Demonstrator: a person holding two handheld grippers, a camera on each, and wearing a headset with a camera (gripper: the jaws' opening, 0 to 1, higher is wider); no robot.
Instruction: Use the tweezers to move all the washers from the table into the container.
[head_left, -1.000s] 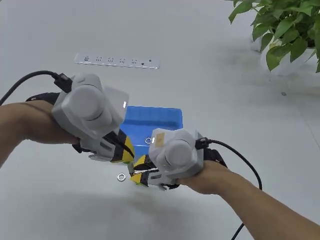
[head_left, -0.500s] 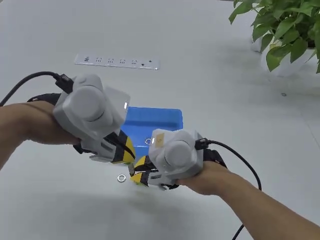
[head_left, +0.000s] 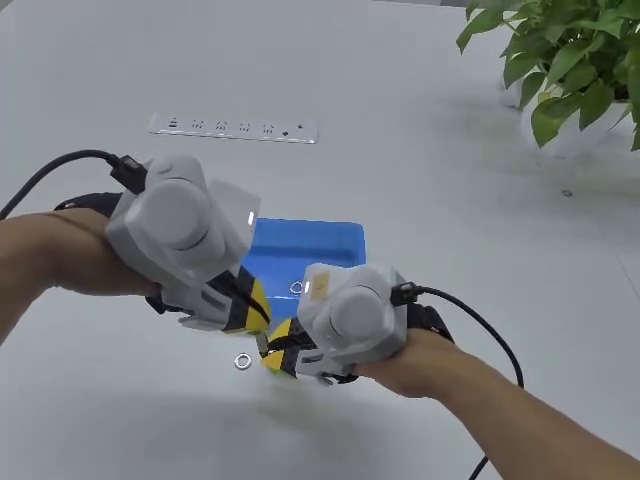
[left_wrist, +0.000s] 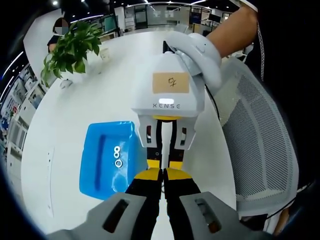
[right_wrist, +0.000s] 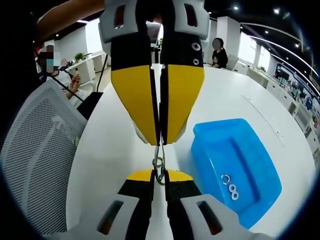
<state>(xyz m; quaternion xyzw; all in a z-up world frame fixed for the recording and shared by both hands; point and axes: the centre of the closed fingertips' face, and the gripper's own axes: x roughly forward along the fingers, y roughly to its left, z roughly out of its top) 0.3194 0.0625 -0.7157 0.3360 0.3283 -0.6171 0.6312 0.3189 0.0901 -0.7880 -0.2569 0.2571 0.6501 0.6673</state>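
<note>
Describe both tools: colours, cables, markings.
The left tool and right tool have pale grey rounded housings, jaws yellow at the tips over black. A black cable leaves each. Right tool carries a tan sticker and XENSE lettering. Bare forearms, no sleeves.

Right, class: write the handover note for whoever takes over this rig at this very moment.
The left tool and right tool meet tip to tip, both seemingly shut on the tweezers.
The blue container sits just beyond them.
Done: three washers lie in it.
Left: one loose washer lies outside it, by the tool tips. Others may be hidden under the tools.
</note>
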